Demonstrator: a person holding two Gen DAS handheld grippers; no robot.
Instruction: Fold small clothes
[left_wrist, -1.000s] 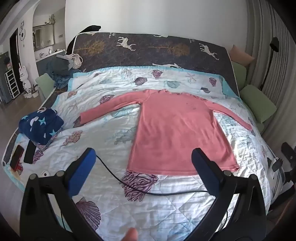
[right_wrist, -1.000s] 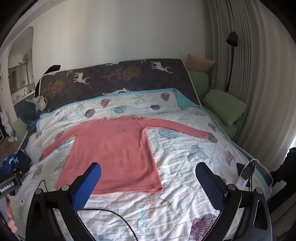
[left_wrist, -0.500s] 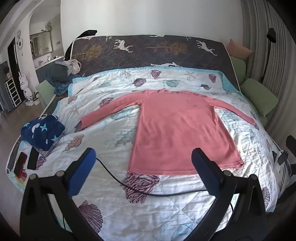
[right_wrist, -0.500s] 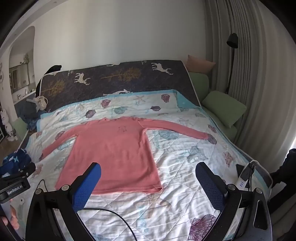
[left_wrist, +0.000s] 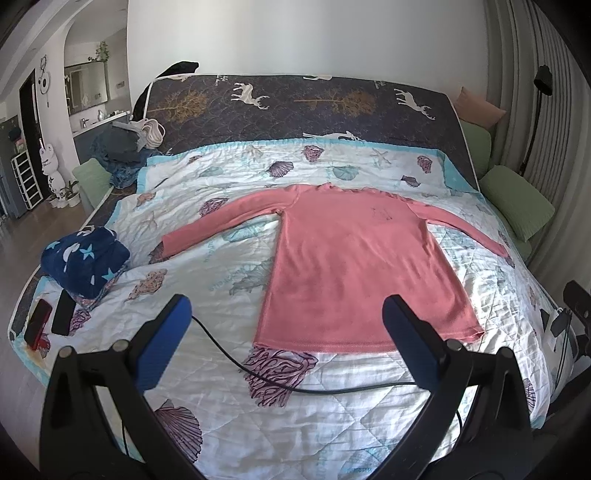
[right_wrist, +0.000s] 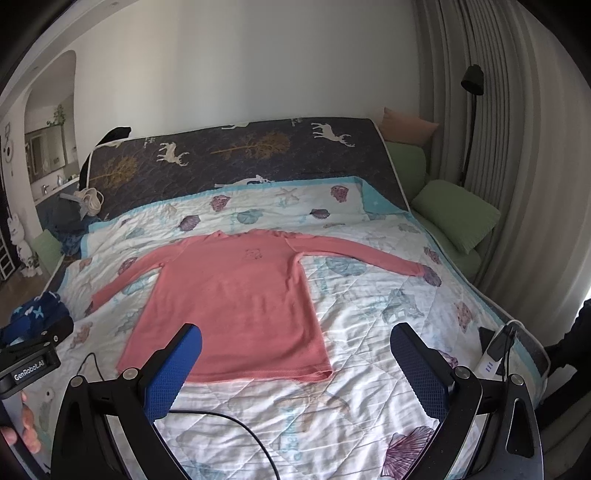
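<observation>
My left gripper (left_wrist: 284, 328) hangs spread wide and empty above the near edge of the bed, and my right gripper (right_wrist: 295, 362) is the same, jaws apart with nothing between them. Over the last second very little has changed: both views have crept slightly and the frame has settled, with the pink long-sleeved top (left_wrist: 354, 269) sitting a touch lower and nearer in the left view than before. It has not been touched. I read that as the approach ending and the first fold not yet begun.

The top lies flat on the shell-print quilt (left_wrist: 229, 398), hem toward me, collar toward the far headboard, both sleeves stretched out to left and right. It looks smooth, so I judge it ready for a sleeve fold straight away.

What bothers me is the black cable (left_wrist: 314, 387) trailing across the quilt just near of the hem; it lies between my grippers and the cloth and could snag a jaw or get dragged under the fabric. At the left edge sits a folded dark blue starred blanket (left_wrist: 86, 260), with two phones (left_wrist: 50, 321) near it, well apart from the left sleeve. Green pillows (right_wrist: 458, 216) rest on the far right, clear of the right cuff. A hand (right_wrist: 22, 432) shows at the lower left of the right view.
</observation>
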